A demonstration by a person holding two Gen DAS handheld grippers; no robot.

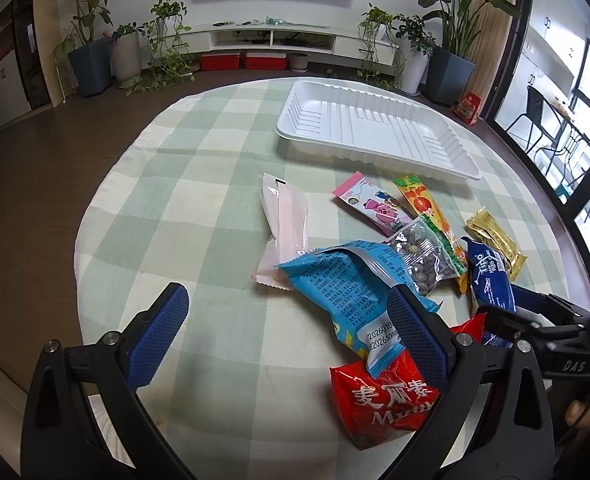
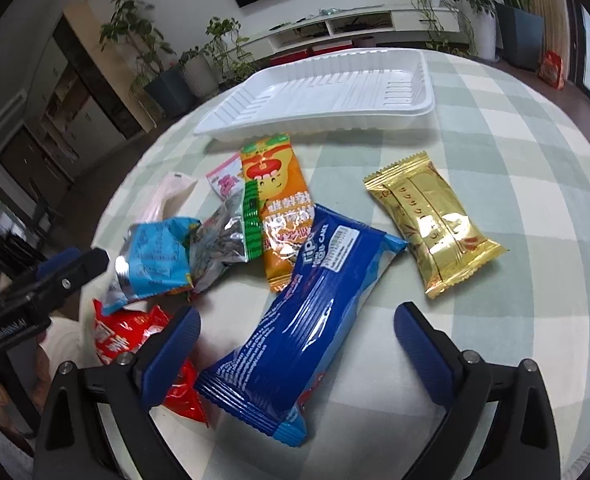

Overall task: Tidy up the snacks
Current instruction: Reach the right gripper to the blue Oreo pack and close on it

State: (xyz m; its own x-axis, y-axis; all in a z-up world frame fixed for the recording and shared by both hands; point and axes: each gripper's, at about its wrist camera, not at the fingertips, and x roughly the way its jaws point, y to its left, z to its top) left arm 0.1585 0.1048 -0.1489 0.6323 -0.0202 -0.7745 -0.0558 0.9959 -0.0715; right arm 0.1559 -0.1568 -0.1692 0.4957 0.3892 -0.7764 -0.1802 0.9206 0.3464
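Right wrist view: right gripper (image 2: 297, 344) spread wide around the dark blue cake packet (image 2: 303, 316) at lower centre; light, crinkly, slippery film, best pinched across its middle; left gripper (image 1: 287, 332) also apart

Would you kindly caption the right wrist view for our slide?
Open right tongs straddle a dark blue cake packet among loose snacks, with the white tray empty beyond.
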